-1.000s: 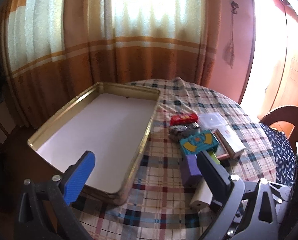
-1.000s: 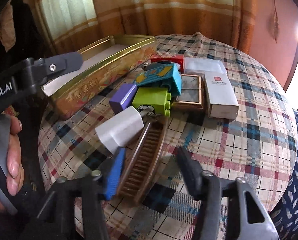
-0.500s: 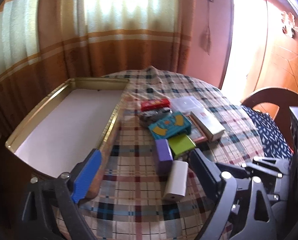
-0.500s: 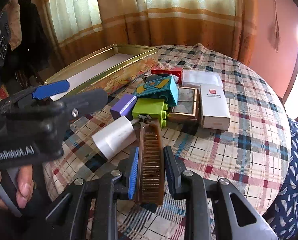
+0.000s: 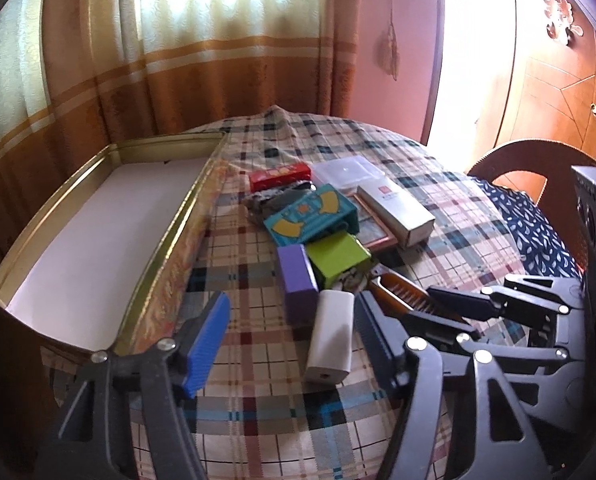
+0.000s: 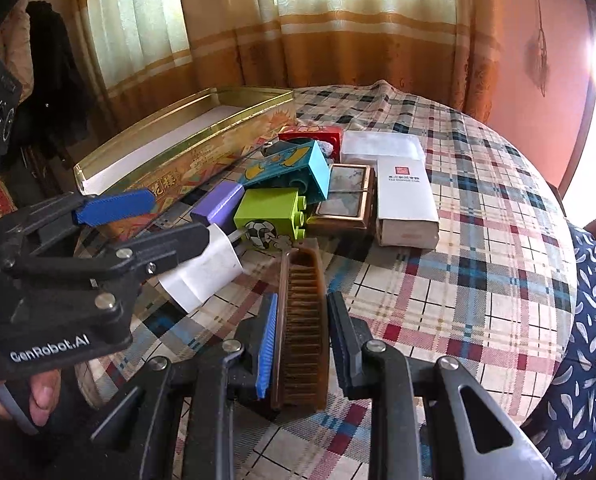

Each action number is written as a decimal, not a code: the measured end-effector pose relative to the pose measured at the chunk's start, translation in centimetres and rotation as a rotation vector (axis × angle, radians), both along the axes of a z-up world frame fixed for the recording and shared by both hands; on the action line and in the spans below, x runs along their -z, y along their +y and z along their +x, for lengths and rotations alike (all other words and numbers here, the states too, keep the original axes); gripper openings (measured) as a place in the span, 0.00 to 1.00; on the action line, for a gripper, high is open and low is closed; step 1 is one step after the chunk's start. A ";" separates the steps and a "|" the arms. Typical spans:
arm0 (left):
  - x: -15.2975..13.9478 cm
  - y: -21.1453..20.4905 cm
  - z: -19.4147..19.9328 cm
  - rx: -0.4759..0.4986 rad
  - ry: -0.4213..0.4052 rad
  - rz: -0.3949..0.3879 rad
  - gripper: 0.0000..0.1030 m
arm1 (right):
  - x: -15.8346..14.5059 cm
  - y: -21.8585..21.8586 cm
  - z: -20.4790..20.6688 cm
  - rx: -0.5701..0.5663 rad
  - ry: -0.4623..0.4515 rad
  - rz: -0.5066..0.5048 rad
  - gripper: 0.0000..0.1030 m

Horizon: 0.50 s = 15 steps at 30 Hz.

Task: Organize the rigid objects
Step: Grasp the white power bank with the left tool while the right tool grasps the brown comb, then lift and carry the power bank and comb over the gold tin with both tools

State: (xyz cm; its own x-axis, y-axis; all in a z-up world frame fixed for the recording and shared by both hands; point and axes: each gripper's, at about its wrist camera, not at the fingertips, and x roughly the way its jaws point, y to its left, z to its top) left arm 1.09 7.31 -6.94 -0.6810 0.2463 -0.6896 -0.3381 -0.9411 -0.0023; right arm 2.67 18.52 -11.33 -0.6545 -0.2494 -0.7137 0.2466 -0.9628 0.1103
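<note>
While the right claw (image 6: 302, 340) clamps the brown plastic comb (image 6: 302, 328) lying just right of the white rectangular block (image 5: 330, 336), presumably bound for the empty gold tin tray (image 5: 77, 200), the left claw (image 5: 289, 336) is closing around that block (not yet gripping).

The right gripper (image 6: 302, 338) points down at a slant, its jaws clamped on the brown comb (image 6: 304, 328). The left gripper (image 5: 289, 340) angles down beside it, its jaws closing with the white block (image 5: 330, 336) between them, pads not touching it.
</note>
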 end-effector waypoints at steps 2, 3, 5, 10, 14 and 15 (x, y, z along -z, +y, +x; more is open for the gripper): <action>0.1 0.2 0.0 0.015 -0.007 -0.001 0.63 | 0.0 -0.1 0.1 0.000 0.002 -0.002 0.27; 0.2 0.3 0.0 0.019 -0.011 -0.005 0.63 | 0.0 -0.1 0.1 0.000 0.004 -0.004 0.27; 0.7 0.5 -0.1 0.028 -0.027 -0.016 0.59 | 0.1 0.0 0.0 -0.001 0.003 -0.007 0.27; 1.8 0.8 -0.4 0.048 -0.068 -0.029 0.42 | 0.6 0.0 -0.1 -0.004 0.000 -0.019 0.27; 2.0 1.0 -0.3 0.070 -0.072 -0.030 0.19 | 0.7 -0.4 0.1 -0.022 0.018 0.008 0.27; 2.1 1.1 -0.2 0.069 -0.063 -0.039 0.19 | 0.7 -0.4 0.1 -0.026 0.022 0.013 0.27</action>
